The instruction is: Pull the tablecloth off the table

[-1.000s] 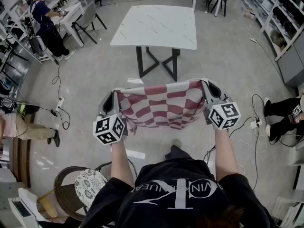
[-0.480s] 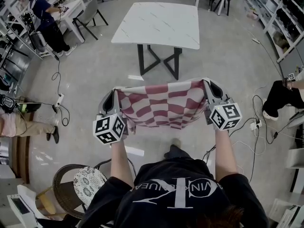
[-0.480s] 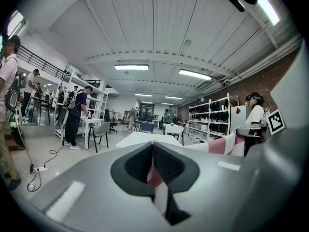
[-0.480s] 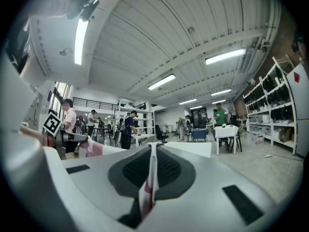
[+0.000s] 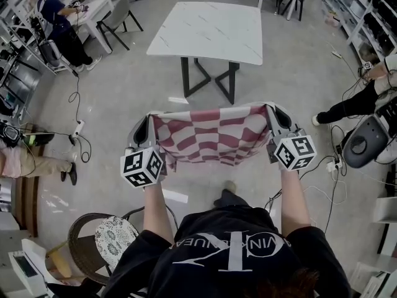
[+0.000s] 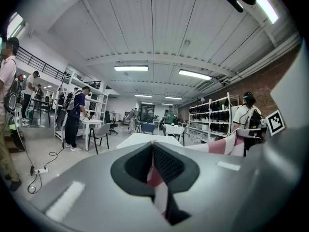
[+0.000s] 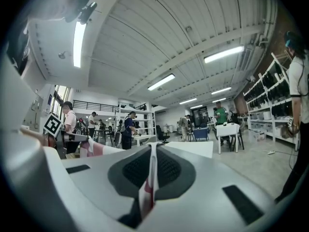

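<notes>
looking down in the head view, the cloth [image 5: 211,135] hangs stretched between the left gripper [image 5: 149,120] and the right gripper [image 5: 270,110]. it is off the table [image 5: 205,33], which stands bare and well apart ahead. its lower edge sags free, so it could drag on the floor or catch underfoot if the grippers drop.

left gripper view: the jaws are pinched together on a thin fold of cloth. only a narrow strip sits between them, so a sharp tug could slip it out.

right gripper view: the jaws are likewise clamped on a thin edge, with the same risk. losing one corner would dump the cloth.
</notes>
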